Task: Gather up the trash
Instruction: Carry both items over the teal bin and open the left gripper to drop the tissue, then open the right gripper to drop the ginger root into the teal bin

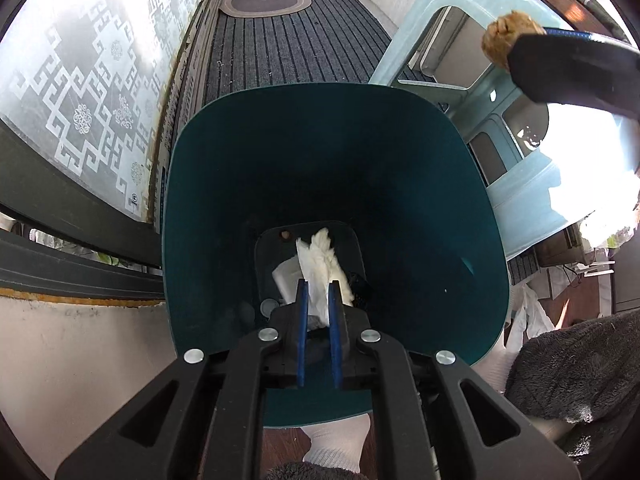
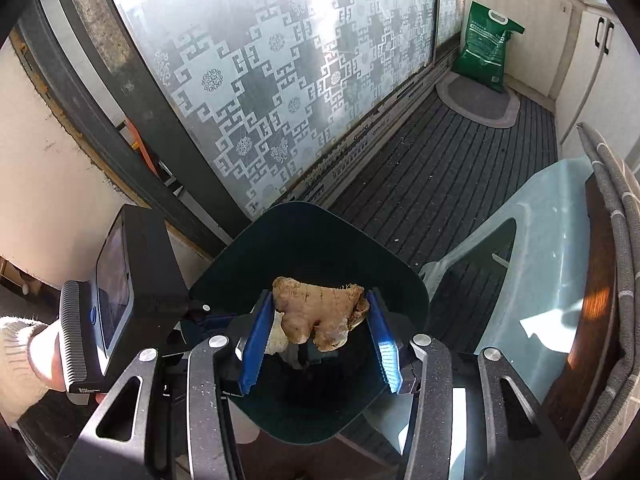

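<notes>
A: Left claw point(image 1: 319, 286)?
B: Nearly closed, 2 pads pinching a white tissue point(image 1: 326, 264) inside the teal bin point(image 1: 420, 200).
A: Right claw point(image 2: 320, 312)?
B: Half-open, clamping a ginger root point(image 2: 316, 312) above that bin.

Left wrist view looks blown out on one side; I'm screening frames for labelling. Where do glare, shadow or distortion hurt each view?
Left wrist view: sunlight whites out the right edge by the pale stool; the bin interior is dim, though the tissue reads clearly; fisheye bends the window frame. Right wrist view: glare at the top of the frosted window; the bin's inside is nearly black; the ginger is sharp.
</notes>
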Motion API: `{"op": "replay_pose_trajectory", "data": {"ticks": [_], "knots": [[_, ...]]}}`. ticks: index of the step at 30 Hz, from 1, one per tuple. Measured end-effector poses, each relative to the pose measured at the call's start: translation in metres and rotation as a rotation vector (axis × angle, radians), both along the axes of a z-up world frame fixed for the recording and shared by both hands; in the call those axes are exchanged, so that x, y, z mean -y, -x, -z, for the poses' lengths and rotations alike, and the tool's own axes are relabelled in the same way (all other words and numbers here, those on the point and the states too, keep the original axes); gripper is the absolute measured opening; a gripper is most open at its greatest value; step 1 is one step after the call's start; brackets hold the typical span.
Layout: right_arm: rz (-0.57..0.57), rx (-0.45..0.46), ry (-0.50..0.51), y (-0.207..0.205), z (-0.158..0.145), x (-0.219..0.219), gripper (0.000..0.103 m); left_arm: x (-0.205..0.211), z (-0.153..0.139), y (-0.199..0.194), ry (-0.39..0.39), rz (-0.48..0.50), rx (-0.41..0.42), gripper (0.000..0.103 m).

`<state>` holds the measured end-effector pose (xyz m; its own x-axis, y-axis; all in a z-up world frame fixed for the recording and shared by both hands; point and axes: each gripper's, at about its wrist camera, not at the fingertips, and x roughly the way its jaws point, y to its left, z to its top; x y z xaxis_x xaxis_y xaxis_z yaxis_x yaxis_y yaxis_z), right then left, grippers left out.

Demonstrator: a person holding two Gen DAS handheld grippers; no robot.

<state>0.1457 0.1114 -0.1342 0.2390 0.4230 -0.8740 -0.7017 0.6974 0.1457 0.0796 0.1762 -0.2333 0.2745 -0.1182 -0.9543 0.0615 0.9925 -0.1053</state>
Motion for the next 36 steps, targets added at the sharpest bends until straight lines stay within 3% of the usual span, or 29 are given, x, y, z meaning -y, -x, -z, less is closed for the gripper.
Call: {"op": "replay_pose_trajectory", "data": {"ticks": [9, 25, 36], "knots": [[-0.022, -0.062, 0.062, 0.0, 0.034, -0.009, 0.048, -0.011, -0.018, -0.001, 0.009, -0.044, 0.058, 0.013], [-0.071, -0.12, 0.158, 0.008, 0.082, -0.019, 0.048, -0.032, -0.103, 0.005, 0.076, -0.143, 0.3, 0.013], [-0.087, -0.136, 0.21, 0.014, 0.104, -0.024, 0.048, -0.029, -0.153, 0.015, 0.12, -0.162, 0.405, 0.013]]}}
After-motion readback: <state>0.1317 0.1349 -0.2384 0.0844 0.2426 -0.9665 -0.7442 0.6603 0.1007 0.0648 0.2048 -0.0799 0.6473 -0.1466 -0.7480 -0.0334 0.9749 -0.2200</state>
